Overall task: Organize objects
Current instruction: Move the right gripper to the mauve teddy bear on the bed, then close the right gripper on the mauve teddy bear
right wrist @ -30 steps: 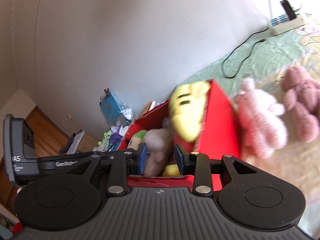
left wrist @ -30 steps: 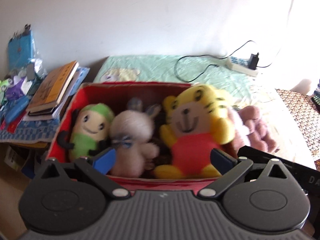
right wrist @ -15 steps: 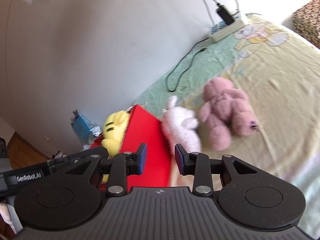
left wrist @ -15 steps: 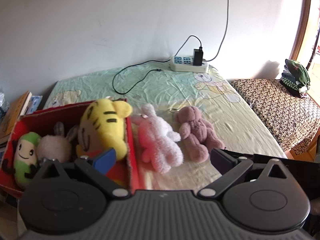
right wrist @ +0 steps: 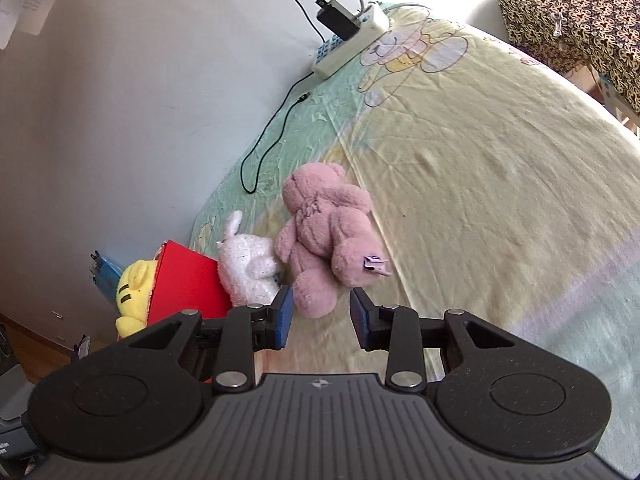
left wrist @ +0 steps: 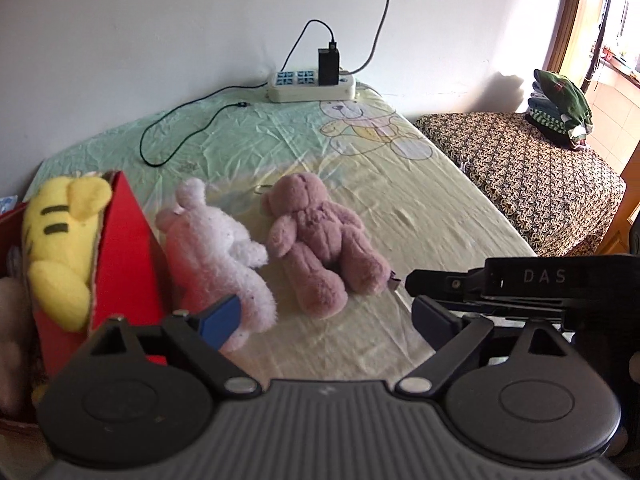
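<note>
A mauve plush bear (left wrist: 320, 240) (right wrist: 328, 236) lies on the bed sheet beside a pale pink plush rabbit (left wrist: 216, 252) (right wrist: 248, 268). The rabbit leans against a red box (left wrist: 120, 256) (right wrist: 188, 280) that holds a yellow tiger plush (left wrist: 60, 240) (right wrist: 134, 296). My left gripper (left wrist: 326, 318) is open and its jaws are closing, with nothing between them; its left pad sits just in front of the rabbit. My right gripper (right wrist: 322, 316) is open part way and empty, hovering just short of the bear's leg.
A white power strip (left wrist: 312, 86) (right wrist: 352, 48) with a black charger and cable lies at the back of the bed by the wall. A patterned bench (left wrist: 520, 160) with folded clothes (left wrist: 560, 108) stands to the right. The right gripper's body (left wrist: 520, 280) crosses the left wrist view.
Both views swung from the red box toward the two plush toys on the sheet and came lower and closer. The left gripper's jaws have narrowed a little.
</note>
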`<move>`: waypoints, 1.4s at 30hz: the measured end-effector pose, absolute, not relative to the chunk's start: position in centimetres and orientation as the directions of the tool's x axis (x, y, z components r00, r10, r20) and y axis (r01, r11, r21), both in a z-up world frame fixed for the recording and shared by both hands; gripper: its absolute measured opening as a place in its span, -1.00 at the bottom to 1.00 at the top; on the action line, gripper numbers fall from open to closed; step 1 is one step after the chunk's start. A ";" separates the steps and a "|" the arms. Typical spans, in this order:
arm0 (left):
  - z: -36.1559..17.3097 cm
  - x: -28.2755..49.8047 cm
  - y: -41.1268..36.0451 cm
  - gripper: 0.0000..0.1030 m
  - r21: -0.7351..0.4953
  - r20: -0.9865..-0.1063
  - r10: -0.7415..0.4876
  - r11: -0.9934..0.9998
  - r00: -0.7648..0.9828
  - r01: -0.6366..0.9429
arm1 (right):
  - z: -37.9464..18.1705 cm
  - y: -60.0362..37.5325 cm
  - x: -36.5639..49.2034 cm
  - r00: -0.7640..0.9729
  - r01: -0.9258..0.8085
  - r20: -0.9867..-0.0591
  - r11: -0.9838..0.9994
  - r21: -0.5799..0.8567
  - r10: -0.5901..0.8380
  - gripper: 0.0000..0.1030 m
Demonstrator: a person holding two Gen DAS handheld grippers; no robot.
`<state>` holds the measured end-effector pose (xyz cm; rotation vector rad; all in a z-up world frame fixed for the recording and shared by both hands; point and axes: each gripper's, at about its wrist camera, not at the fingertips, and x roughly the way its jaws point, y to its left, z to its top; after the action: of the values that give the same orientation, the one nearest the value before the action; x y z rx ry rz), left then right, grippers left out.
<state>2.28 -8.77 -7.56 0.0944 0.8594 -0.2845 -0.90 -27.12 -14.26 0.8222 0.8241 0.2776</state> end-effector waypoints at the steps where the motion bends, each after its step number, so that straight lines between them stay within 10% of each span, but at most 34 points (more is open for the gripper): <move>1: -8.0 2.7 -8.9 0.73 -0.042 -0.764 -0.216 0.957 0.608 0.286 | -14.5 -27.3 -0.7 0.661 0.094 -0.545 0.664 0.742 0.516 -0.32; 23: -13.7 9.9 -8.5 0.02 -0.209 -0.835 -0.301 0.948 0.461 0.241 | -17.3 -27.2 5.1 0.597 0.106 -0.570 0.649 0.753 0.564 -0.24; 42: -13.9 9.7 -9.0 -0.14 -0.193 -0.852 -0.301 0.941 0.429 0.277 | -17.6 -26.7 5.1 0.563 0.087 -0.597 0.677 0.731 0.571 -0.34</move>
<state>9.71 -9.01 -13.88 -0.0247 1.0679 -0.3610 5.14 -26.69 -17.62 0.7981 0.9480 0.3236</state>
